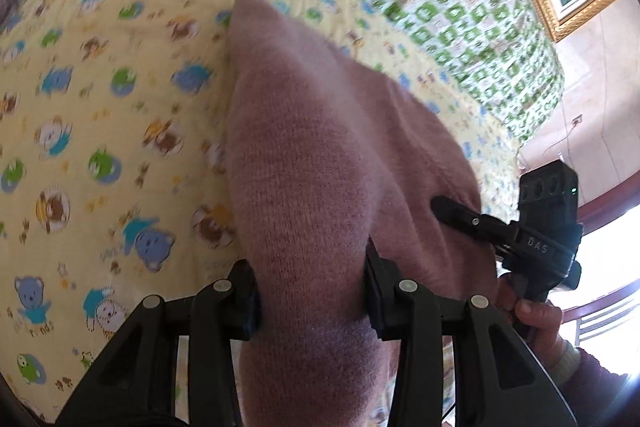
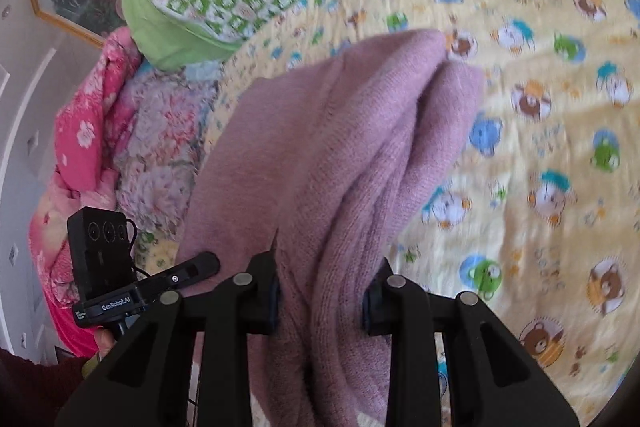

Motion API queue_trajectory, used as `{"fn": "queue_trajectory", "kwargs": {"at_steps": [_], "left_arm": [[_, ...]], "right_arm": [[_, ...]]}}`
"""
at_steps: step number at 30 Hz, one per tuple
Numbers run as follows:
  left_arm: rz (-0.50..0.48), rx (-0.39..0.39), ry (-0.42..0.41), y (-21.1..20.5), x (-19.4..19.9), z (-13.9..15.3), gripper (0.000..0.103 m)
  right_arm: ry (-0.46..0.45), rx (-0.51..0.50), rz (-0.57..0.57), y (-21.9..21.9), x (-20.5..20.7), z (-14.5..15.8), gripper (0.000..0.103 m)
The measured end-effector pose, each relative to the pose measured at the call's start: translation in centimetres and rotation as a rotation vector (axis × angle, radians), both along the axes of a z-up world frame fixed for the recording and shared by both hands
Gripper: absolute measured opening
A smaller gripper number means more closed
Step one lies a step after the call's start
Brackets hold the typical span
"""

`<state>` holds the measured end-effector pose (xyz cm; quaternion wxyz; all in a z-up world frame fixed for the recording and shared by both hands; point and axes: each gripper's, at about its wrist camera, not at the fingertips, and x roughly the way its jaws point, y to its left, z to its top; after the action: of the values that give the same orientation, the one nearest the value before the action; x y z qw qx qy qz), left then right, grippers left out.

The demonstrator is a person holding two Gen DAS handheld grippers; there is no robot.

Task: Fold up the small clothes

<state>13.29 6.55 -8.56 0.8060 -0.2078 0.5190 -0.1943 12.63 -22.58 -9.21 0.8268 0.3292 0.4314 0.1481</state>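
Both tools clamp one edge of the mauve knitted garment (image 1: 320, 147): the left tool (image 1: 312, 301) and right tool (image 2: 320, 301) each pinch bunched fabric. It hangs lifted above the yellow cartoon-print bed sheet (image 1: 100, 107), probably so one half can be laid over the other.

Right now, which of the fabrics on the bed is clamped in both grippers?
The mauve knit garment: plain, lifted, pinched by the left gripper and right gripper. The printed covers lie flat.
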Motion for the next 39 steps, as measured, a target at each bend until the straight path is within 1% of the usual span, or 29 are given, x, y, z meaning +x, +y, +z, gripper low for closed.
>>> {"fn": "queue_trajectory", "kwargs": {"at_steps": [5,9,13,15,16,19,22,25,30,33,36,37,38,39], "left_arm": [[0.006,-0.028,0.032,0.6,-0.1,-2.2,0.043],[-0.005,-0.007,0.028,-0.1,0.0,-2.7,0.045],[0.001,-0.012,0.036,-0.1,0.0,-2.9,0.047],[0.004,-0.005,0.043,-0.2,0.0,-2.8,0.050],[0.007,0.004,0.045,-0.2,-0.1,-2.7,0.052],[0.011,0.020,0.046,-0.2,-0.4,-2.1,0.055],[0.009,0.030,0.048,0.2,-1.0,-1.4,0.057],[0.013,0.037,0.044,1.1,-1.8,-0.7,0.057],[0.015,0.061,0.035,2.5,-3.7,0.4,0.058],[-0.005,0.096,0.046,2.8,-5.1,0.1,0.058],[-0.027,0.120,0.069,3.1,-6.4,-0.9,0.058],[-0.030,0.131,0.078,3.1,-6.7,-1.4,0.058],[-0.031,0.143,0.085,3.0,-6.9,-1.8,0.058],[-0.031,0.154,0.089,3.1,-7.0,-2.2,0.058]], "right_arm": [[0.051,-0.011,-0.034,-1.1,-0.2,-1.8,0.031],[0.064,-0.004,-0.042,-1.8,-0.4,-2.6,0.032],[0.073,-0.011,-0.047,-1.7,-0.3,-2.6,0.033],[0.082,-0.016,-0.051,-1.6,-0.3,-2.4,0.037],[0.087,-0.024,-0.057,-1.6,-0.4,-2.3,0.042],[0.094,-0.054,-0.071,-1.5,-0.6,-1.7,0.046],[0.092,-0.111,-0.083,-1.7,-1.7,-0.6,0.051],[0.074,-0.164,-0.095,-1.7,-3.0,0.5,0.055],[0.029,-0.271,-0.083,-0.1,-6.3,2.6,0.055],[0.032,-0.289,-0.065,1.2,-8.4,2.6,0.055],[0.054,-0.293,-0.047,2.1,-9.6,1.8,0.055],[0.072,-0.315,-0.038,2.5,-9.7,1.2,0.055],[0.082,-0.329,-0.035,2.8,-9.7,0.8,0.044],[0.100,-0.347,-0.026,3.1,-9.6,0.3,0.029]]}}
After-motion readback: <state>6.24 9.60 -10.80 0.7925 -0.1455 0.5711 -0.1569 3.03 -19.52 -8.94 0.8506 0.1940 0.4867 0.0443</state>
